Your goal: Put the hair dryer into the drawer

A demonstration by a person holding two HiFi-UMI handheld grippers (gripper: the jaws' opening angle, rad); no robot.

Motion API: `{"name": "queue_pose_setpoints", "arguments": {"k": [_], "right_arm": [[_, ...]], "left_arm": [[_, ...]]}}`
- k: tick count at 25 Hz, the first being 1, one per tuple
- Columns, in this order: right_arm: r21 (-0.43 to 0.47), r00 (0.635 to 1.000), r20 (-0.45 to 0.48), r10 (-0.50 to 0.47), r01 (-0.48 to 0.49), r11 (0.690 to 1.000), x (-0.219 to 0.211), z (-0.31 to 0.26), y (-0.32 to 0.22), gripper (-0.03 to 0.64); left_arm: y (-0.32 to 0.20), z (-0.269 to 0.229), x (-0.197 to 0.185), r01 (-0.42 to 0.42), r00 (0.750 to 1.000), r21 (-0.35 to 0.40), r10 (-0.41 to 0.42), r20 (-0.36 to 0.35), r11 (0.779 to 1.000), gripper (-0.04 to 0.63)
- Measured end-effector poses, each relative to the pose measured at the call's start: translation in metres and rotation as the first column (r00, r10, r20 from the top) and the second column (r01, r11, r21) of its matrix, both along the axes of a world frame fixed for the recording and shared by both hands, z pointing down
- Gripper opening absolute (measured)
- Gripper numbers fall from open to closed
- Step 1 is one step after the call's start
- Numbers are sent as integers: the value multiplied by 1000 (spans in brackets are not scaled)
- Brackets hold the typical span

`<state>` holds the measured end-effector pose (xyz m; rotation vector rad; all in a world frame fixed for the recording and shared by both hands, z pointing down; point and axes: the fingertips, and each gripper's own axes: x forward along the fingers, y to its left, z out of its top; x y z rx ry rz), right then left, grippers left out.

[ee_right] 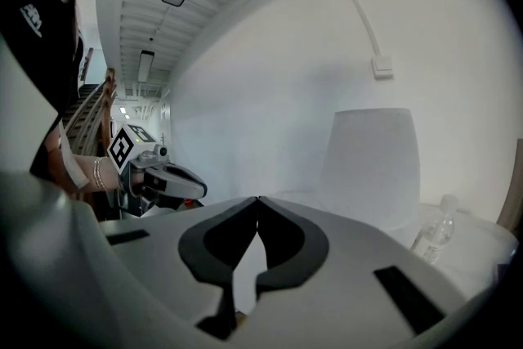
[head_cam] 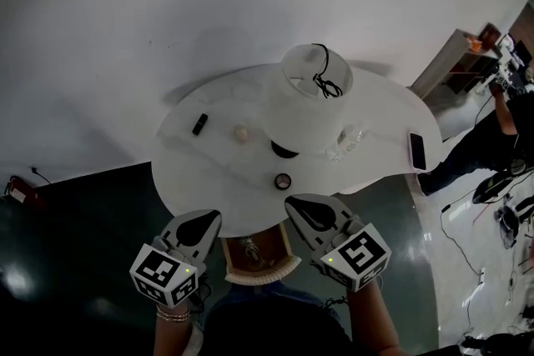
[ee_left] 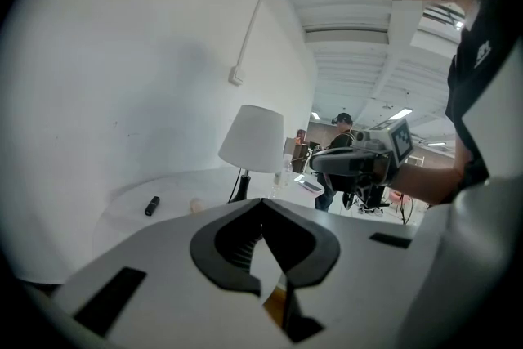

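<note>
Jaws closed and empty, the left gripper (head_cam: 214, 216) and right gripper (head_cam: 291, 201) flank the open light-wood drawer (head_cam: 289, 251) under the round white table's (head_cam: 200, 179) near edge — inside it, equally near both, lies what seems the pale hair dryer (head_cam: 249, 251).

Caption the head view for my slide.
The left gripper and right gripper, both shut, hover at a white table bearing a lamp.
</note>
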<state>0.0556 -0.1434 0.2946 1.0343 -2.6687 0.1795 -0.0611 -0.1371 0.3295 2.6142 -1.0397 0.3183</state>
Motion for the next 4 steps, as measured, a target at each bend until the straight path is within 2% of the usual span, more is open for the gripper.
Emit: {"name": "queue_pose_setpoints", "arguments": {"k": [4], "right_arm": [[-17,1000,-20,15,-15,1000,0,11,3,18]], "left_arm": [[7,7,3,-31,999,-6,31,38,999,15]]}}
